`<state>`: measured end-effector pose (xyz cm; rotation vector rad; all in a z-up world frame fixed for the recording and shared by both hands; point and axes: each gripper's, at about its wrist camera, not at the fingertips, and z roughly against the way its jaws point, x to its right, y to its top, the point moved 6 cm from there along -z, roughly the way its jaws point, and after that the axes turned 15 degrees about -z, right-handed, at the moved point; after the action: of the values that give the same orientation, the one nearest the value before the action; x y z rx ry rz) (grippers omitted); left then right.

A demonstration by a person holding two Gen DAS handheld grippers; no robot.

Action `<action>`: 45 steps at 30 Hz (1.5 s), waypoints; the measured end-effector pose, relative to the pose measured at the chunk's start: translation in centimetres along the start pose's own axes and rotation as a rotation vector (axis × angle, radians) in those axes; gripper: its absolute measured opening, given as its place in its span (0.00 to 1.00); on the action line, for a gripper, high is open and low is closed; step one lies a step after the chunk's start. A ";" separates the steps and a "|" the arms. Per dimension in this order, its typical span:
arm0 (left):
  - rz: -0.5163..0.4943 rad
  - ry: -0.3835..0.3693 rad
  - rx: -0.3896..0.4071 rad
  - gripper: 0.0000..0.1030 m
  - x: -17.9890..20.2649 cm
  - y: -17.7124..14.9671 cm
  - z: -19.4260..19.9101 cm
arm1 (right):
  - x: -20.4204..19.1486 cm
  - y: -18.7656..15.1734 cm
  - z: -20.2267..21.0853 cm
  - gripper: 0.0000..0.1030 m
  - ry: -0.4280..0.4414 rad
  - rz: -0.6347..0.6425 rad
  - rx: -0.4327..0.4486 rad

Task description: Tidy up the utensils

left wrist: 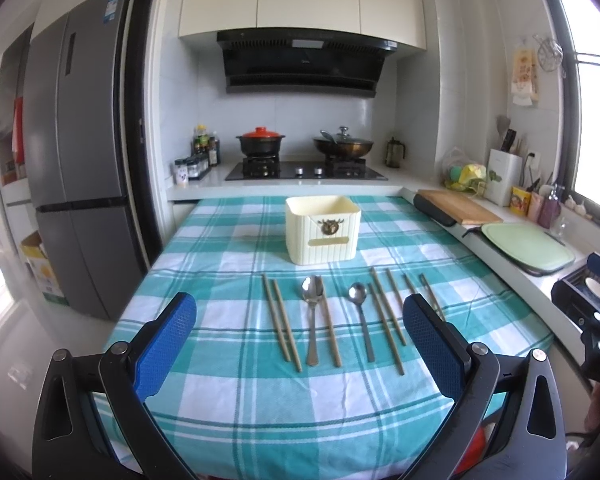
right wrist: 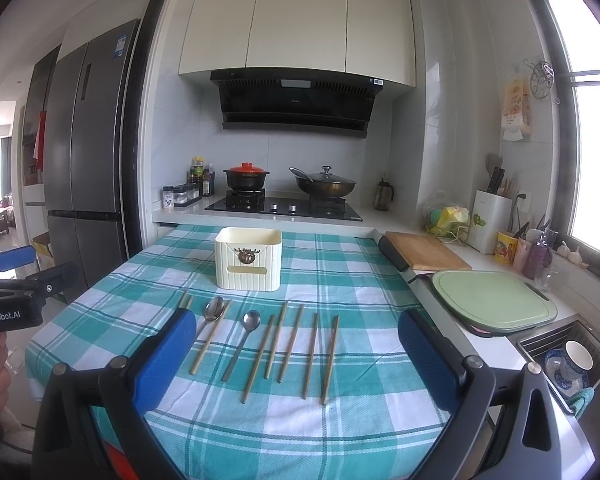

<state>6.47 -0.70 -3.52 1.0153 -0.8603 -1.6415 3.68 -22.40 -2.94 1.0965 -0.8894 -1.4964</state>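
Note:
Several wooden chopsticks (left wrist: 281, 320) (right wrist: 290, 344) and two metal spoons (left wrist: 313, 312) (left wrist: 359, 312) (right wrist: 244, 336) lie in a row on the teal checked tablecloth (left wrist: 228, 380) (right wrist: 340, 420). A cream utensil box (left wrist: 322, 229) (right wrist: 248, 258) stands upright behind them, empty as far as I can see. My left gripper (left wrist: 300, 336) is open and empty, held above the near side of the row. My right gripper (right wrist: 292, 344) is open and empty, held likewise. Each gripper's body shows at the other view's edge.
A counter runs along the right with a wooden board (right wrist: 426, 256), a green cutting board (right wrist: 494, 300) and a sink with dishes (right wrist: 568, 360). A stove with a pot and a wok (left wrist: 342, 146) stands behind the table. A fridge (left wrist: 76, 184) stands at the left.

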 end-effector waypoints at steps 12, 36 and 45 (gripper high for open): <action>0.006 -0.004 -0.003 1.00 -0.2 -0.2 -0.3 | -0.3 -0.4 -0.4 1.00 -0.002 0.013 -0.005; 0.036 0.033 -0.101 1.00 -3.2 -1.4 -4.6 | 2.5 0.8 -2.8 1.00 -0.107 0.057 0.025; 0.109 0.031 -0.223 0.99 -5.2 -3.3 -8.9 | 3.8 1.1 -5.1 1.00 -0.143 0.101 0.039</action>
<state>14.23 4.53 -8.87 0.8234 -0.6827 -1.5849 8.64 -26.33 -4.24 0.9668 -1.0611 -1.4927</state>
